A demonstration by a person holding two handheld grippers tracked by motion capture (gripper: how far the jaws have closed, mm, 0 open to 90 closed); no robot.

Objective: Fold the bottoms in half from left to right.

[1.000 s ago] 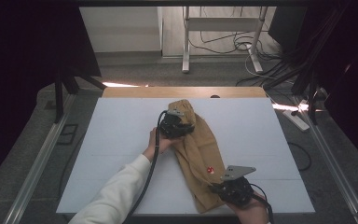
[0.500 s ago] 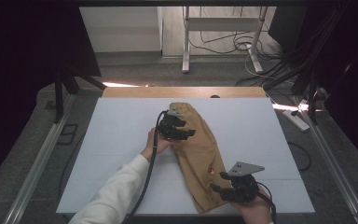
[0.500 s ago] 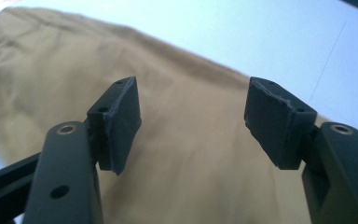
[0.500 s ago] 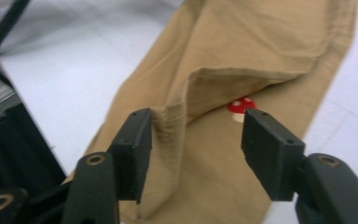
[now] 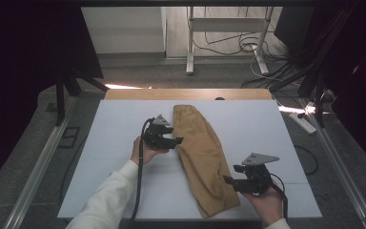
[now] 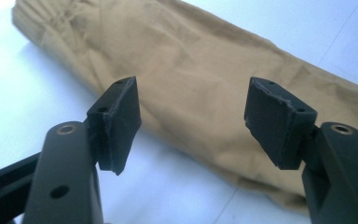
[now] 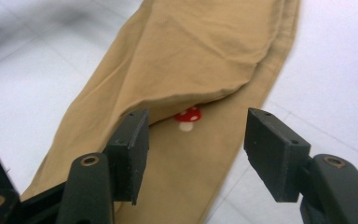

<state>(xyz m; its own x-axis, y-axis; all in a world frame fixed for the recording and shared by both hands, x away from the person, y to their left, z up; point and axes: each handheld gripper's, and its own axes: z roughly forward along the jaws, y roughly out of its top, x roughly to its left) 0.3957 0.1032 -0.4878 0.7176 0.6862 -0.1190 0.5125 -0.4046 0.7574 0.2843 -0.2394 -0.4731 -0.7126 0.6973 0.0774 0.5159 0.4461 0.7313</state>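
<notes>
Both tools have just been opening: the left tool (image 5: 174, 140) now stands wide and empty beside the left edge of the tan trousers (image 5: 204, 152), and the right tool (image 5: 229, 180) gapes with nothing between its jaws near their lower right edge. Since a second ago the trousers have gone from bunched to a long, narrow fold lying on the white counter (image 5: 109, 138), far end to near end. That fold looks finished, a red mushroom patch (image 7: 189, 116) peeking from under the top layer.
</notes>
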